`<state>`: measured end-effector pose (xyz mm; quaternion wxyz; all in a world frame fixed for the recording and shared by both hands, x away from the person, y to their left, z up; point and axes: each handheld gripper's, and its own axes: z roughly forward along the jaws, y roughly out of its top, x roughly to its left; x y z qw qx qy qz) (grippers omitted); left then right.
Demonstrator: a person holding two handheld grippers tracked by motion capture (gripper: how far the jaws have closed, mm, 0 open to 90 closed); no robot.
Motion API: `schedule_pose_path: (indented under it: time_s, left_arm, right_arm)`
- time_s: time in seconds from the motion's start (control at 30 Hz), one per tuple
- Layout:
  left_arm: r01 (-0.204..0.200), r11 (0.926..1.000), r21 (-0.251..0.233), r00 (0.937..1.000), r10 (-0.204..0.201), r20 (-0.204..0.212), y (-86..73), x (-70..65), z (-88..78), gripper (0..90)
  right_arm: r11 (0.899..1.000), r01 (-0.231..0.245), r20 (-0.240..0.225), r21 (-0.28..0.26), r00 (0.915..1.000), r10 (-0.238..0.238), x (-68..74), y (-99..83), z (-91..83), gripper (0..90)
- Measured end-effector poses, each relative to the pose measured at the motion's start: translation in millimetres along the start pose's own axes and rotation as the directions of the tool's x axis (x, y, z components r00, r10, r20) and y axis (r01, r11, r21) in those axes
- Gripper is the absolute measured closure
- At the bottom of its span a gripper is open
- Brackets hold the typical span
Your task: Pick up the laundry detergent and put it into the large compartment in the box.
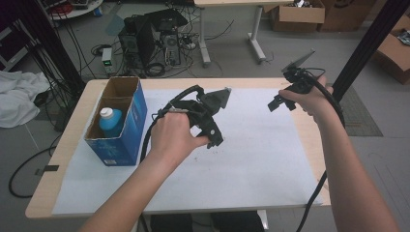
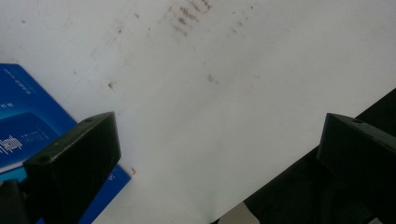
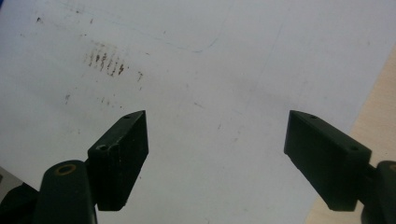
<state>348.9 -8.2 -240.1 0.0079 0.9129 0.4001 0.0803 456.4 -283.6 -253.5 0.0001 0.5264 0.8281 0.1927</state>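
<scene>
The only obstacle on the tabletop (image 1: 300,145) is the blue box (image 1: 126,130) at its left edge, with a bottle (image 1: 110,122) standing inside. Between the left tongs (image 1: 216,140) and right tongs (image 1: 275,103), both spread wide, the white sheet (image 1: 251,164) lies bare. The box seems near the left tongs, though the left gripper view cuts it off.

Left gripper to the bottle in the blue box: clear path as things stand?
Probably yes. The left gripper is open, holds nothing and hangs just right of the blue box. The box top is open and the bottle stands upright with its white cap exposed, so it would have to come from above; the box walls block a side approach.
</scene>
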Motion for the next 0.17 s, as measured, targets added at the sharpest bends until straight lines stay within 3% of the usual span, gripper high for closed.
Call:
schedule_pose_path:
  time_s: [0.17]
  left_arm:
    - [-0.006,1.0,0.0,1.0,0.006,0.002,-0.4,0.1,0.5,0.1]
  right_arm:
    - [1.0,0.001,0.0,0.001,1.0,-0.001,0.6,-0.6,0.4,21.9]
